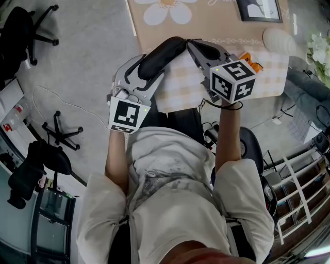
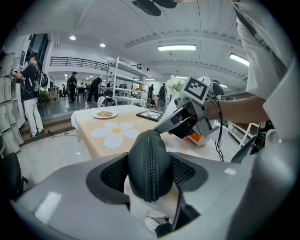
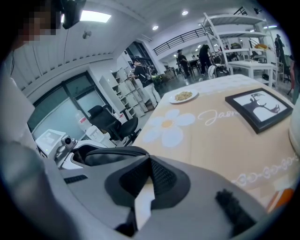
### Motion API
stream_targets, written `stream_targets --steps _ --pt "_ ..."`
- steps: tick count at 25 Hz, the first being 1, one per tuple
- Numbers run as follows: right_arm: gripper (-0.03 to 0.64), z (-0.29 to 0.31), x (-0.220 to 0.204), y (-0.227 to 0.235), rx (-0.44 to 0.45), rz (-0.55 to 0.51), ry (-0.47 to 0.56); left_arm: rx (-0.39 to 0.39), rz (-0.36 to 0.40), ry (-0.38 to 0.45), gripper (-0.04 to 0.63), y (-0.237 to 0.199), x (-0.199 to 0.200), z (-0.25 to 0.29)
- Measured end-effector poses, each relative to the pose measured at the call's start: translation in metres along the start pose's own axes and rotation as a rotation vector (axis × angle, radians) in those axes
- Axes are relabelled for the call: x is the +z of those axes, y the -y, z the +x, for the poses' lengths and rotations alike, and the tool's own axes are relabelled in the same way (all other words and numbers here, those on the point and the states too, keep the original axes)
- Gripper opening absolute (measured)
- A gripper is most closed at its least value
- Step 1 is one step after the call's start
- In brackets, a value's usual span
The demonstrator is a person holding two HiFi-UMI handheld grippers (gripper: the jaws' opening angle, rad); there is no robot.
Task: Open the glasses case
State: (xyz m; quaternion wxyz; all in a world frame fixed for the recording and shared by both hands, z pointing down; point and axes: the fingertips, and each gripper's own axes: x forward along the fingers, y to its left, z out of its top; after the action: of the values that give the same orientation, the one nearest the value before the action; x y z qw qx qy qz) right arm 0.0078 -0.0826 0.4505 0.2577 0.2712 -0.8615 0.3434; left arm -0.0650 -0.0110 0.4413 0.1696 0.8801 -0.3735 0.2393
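Black case, grey tongs, flowered table.
My case (image 1: 164, 55) is black. My left tongs (image 2: 149, 176) and right tongs (image 3: 149, 176) are grey with black mesh pads (image 2: 112, 173) and black-and-white markers. The table (image 1: 216, 20) is beige with white daisies (image 1: 167, 10).

Our left hand-held gripper (image 1: 147, 72), centre left, clamps wide-set jaws on the glasses case (image 1: 162, 54). Our right hand-held gripper (image 1: 190, 45), jaws together, points its tips at the case's end. Both forearms reach up the frame.
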Motion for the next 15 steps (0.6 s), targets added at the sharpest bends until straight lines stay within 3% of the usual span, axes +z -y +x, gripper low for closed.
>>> stream_targets --steps 15 --pt "0.017 0.008 -0.012 0.009 -0.006 0.040 -0.024 0.006 -0.010 -0.010 0.272 0.000 -0.007 0.001"
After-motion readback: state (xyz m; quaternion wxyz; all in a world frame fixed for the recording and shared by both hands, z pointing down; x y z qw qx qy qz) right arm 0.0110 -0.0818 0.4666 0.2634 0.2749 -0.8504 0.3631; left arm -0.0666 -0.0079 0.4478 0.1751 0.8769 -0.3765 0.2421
